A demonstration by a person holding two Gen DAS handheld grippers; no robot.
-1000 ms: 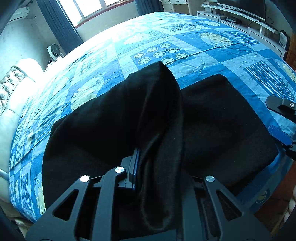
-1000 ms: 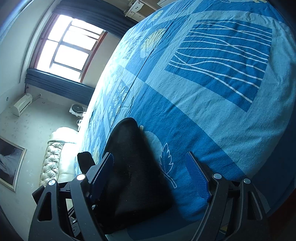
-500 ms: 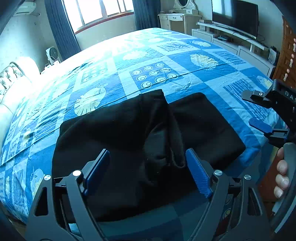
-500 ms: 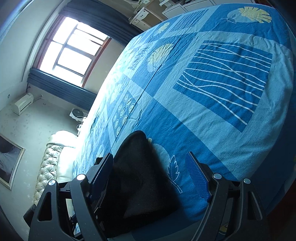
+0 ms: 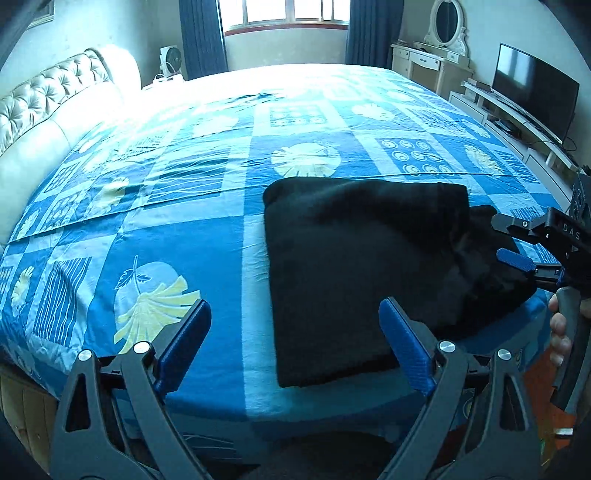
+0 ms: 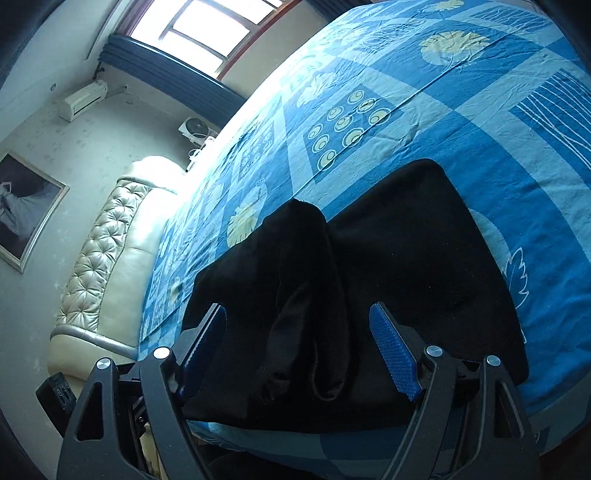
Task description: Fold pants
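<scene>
The black pants (image 5: 362, 258) lie folded in a bundle near the front edge of the bed, with a raised fold along the right part. My left gripper (image 5: 291, 339) is open and empty, at the bed's front edge just left of the pants. My right gripper (image 6: 299, 354) is open and empty; its jaws stand either side of the raised fold of the pants (image 6: 317, 302), just short of it. In the left wrist view the right gripper (image 5: 517, 243) shows at the pants' right end.
The bed (image 5: 184, 221) has a blue patterned cover and a tufted cream headboard (image 5: 48, 96) at the left. A TV (image 5: 535, 92) on a low stand and a dresser with a mirror (image 5: 443, 48) stand along the right wall. A window (image 5: 284, 14) is behind.
My left gripper let go of the raised fold, opened, and swung left and back from the pants. My right gripper swung left so the pants now sit between its open jaws.
</scene>
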